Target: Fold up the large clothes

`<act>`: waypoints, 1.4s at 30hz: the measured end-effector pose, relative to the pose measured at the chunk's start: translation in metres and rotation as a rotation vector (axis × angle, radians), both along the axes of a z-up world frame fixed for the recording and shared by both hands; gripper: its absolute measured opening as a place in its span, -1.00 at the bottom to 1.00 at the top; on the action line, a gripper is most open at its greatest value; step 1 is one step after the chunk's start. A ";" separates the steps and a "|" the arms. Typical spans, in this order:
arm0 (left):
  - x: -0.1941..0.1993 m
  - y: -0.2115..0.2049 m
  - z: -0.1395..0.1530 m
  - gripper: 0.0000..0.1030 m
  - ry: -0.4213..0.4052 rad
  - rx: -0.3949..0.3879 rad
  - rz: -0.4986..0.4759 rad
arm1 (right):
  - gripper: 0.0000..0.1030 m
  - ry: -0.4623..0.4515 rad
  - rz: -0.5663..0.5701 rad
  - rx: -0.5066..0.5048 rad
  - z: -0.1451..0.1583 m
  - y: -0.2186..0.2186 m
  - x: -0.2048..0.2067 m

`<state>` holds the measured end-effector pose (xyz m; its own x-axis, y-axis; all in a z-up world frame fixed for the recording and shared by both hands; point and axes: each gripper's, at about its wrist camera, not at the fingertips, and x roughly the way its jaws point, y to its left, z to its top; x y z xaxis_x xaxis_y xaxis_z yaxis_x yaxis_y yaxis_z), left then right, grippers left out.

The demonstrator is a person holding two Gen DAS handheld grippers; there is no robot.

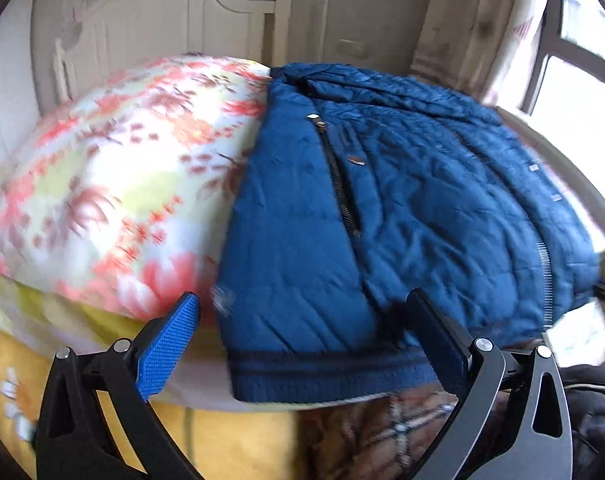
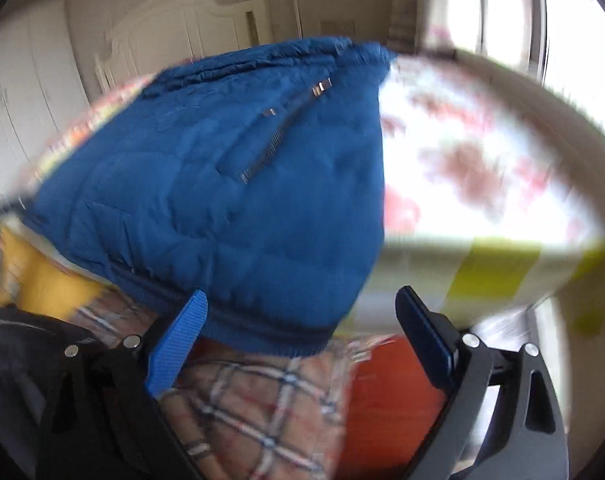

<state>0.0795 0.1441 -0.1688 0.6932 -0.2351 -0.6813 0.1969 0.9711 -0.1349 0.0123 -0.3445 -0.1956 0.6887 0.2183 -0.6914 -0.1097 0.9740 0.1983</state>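
A blue quilted jacket (image 1: 402, 208) lies spread on a bed, its ribbed hem hanging over the near edge. Zips and metal snaps show on its front. My left gripper (image 1: 302, 312) is open, its jaws apart on either side of the hem's left part, holding nothing. In the right wrist view the jacket (image 2: 230, 184) fills the middle, its hem corner near the bed edge. My right gripper (image 2: 302, 304) is open, just in front of the hem, empty. Both views are blurred.
A floral sheet (image 1: 114, 184) covers the bed (image 2: 482, 160). A white headboard (image 1: 174, 20) stands at the back, a window (image 1: 582, 60) at the right. Below the bed edge lie a plaid cloth (image 2: 262, 408), a yellow cloth (image 1: 222, 440) and a dark bag (image 1: 590, 408).
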 end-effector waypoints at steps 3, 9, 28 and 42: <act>-0.002 -0.001 -0.002 0.91 -0.029 -0.050 -0.003 | 0.82 -0.084 0.062 0.213 -0.019 -0.018 0.002; -0.017 0.001 -0.003 0.89 -0.004 -0.108 -0.024 | 0.29 -0.100 0.121 0.388 -0.041 -0.021 0.009; -0.016 0.014 0.018 0.19 -0.048 -0.298 0.061 | -0.17 -0.237 0.221 0.447 0.003 -0.006 -0.009; 0.009 -0.001 0.008 0.21 -0.011 -0.158 0.056 | -0.09 -0.239 0.181 0.334 0.019 0.013 -0.001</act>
<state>0.0885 0.1432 -0.1605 0.7158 -0.2990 -0.6310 0.1450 0.9476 -0.2845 0.0113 -0.3311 -0.1762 0.7507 0.5339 -0.3891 -0.3531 0.8220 0.4468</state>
